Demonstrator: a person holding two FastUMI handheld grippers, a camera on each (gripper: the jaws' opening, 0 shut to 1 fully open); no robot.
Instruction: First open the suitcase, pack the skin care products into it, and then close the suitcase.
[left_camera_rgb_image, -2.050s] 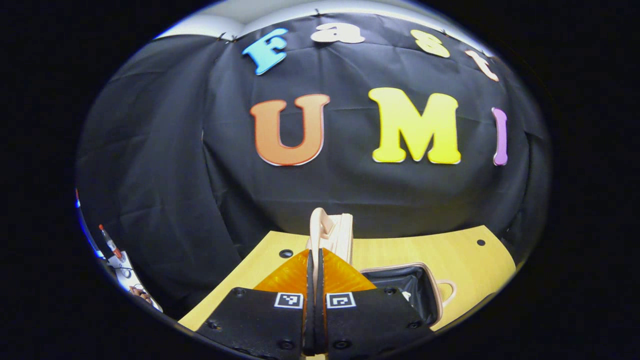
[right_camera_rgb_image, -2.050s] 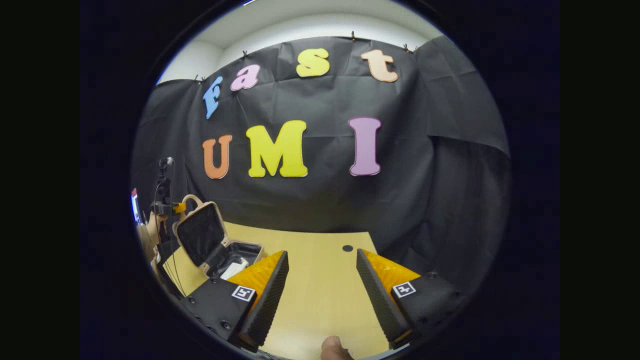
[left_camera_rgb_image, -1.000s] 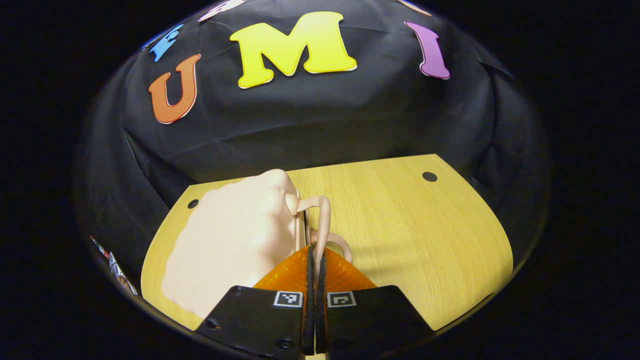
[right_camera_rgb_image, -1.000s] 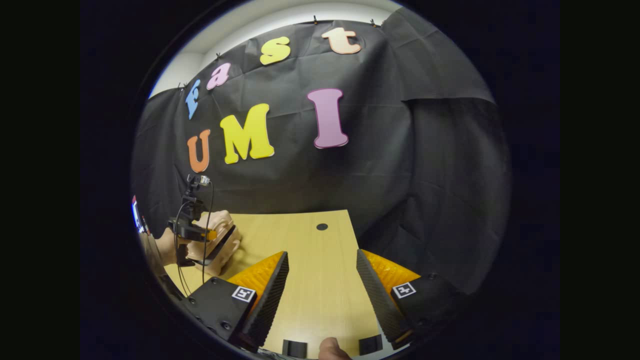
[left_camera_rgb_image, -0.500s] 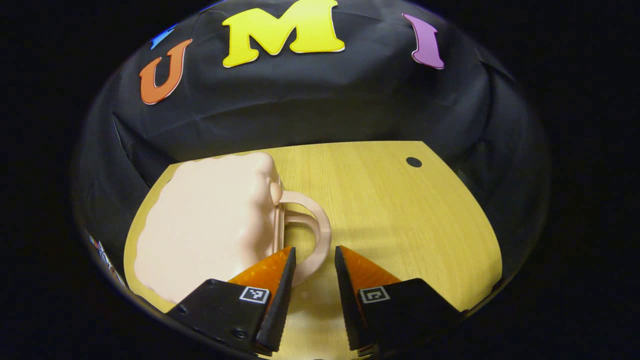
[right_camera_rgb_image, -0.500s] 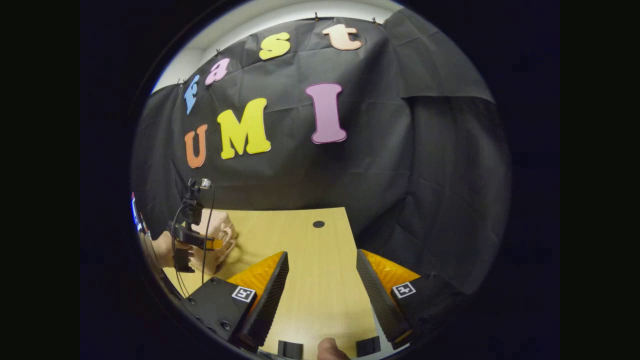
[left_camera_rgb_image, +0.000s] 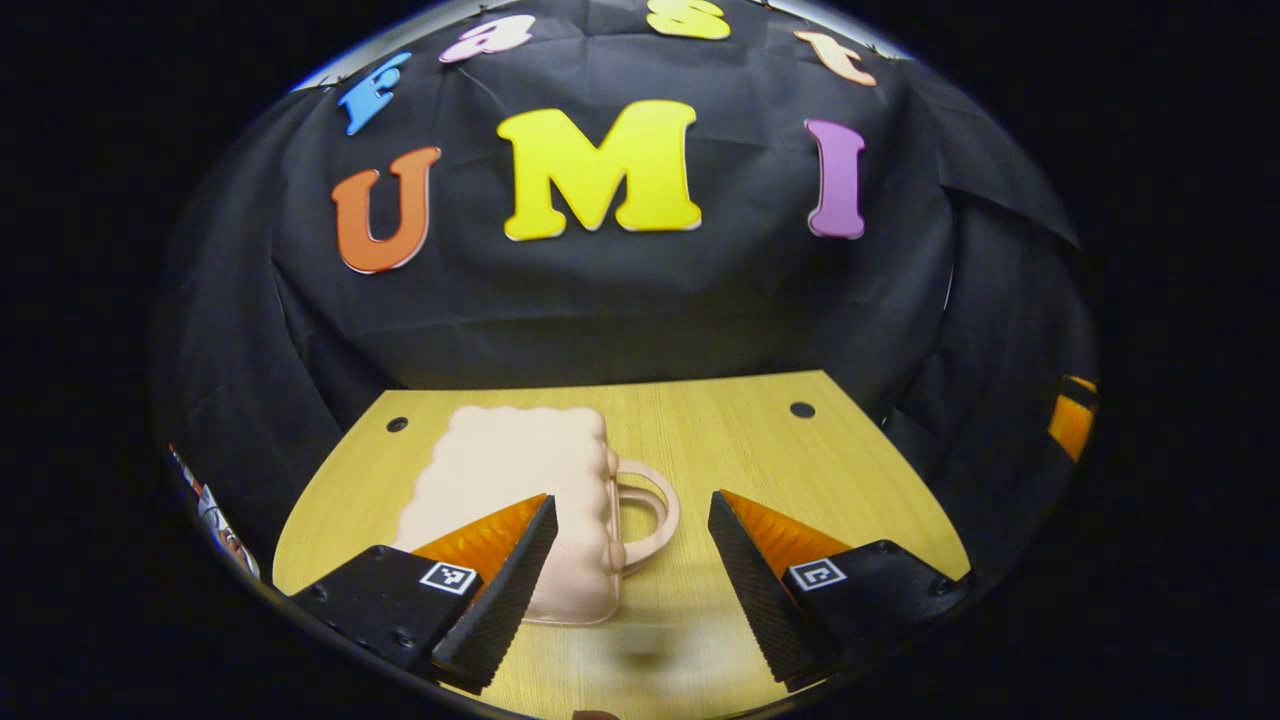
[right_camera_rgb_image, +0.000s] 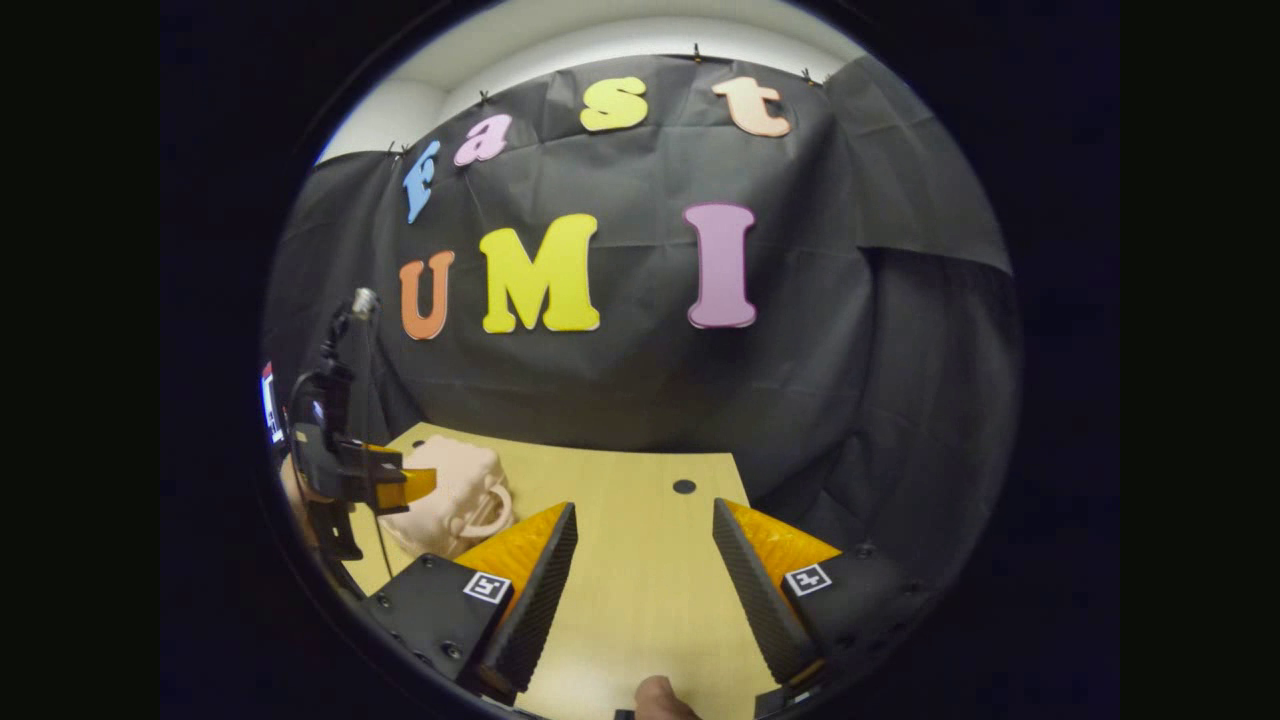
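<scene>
Black cloth backs a pale wooden table (left_camera_rgb_image: 760, 470), where the small pink suitcase (left_camera_rgb_image: 510, 480) lies flat and closed near the far left corner, its looped handle (left_camera_rgb_image: 650, 520) pointing toward the table's middle. Left hand-held gripper (left_camera_rgb_image: 620, 590) hangs just above the near side of the suitcase, fingers spread wide and empty. Right hand-held gripper (right_camera_rgb_image: 640, 570) is over bare wood nearer the right edge, also spread wide, holding nothing.

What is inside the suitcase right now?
Nothing inside can be seen. The suitcase lies shut and flat on the table, handle toward the open left gripper, so its lid covers whatever it holds.
</scene>
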